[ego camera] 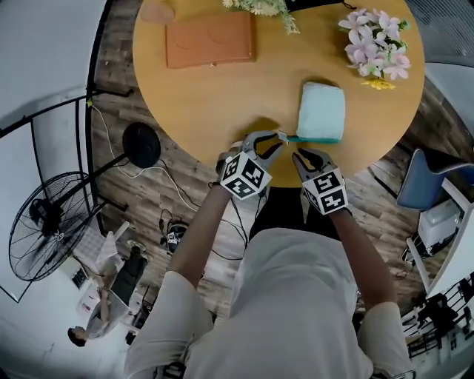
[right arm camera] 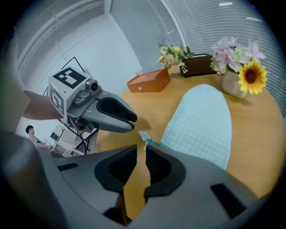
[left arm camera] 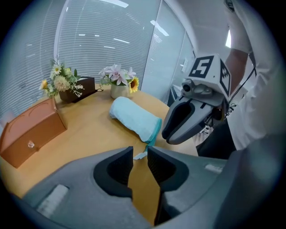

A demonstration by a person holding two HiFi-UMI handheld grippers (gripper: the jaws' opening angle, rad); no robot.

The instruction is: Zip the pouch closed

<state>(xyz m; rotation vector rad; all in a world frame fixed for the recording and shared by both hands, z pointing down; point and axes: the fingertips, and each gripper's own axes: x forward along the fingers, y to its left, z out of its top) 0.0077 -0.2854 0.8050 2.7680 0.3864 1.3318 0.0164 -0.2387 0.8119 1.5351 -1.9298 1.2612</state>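
Note:
A light blue pouch (ego camera: 321, 109) lies on the round wooden table (ego camera: 222, 96), its teal zipper edge (ego camera: 318, 138) toward me. The small pull tab (ego camera: 284, 135) sticks out at the zipper's left end. My left gripper (ego camera: 275, 141) is shut and empty, its tips just left of the tab. In the left gripper view the tab (left arm camera: 139, 155) lies just past the left gripper (left arm camera: 140, 152), with the pouch (left arm camera: 134, 118) beyond. My right gripper (ego camera: 302, 153) hangs shut and empty at the table's near edge, below the zipper. The right gripper view has the tab (right arm camera: 144, 135) just ahead of the right gripper (right arm camera: 141, 150).
An orange-brown box (ego camera: 209, 39) sits at the table's far left. A vase of pink flowers (ego camera: 374, 41) stands far right, another bouquet (ego camera: 263, 7) at the back. Off the table are a floor fan (ego camera: 44, 222) on the left and a blue chair (ego camera: 429, 178) on the right.

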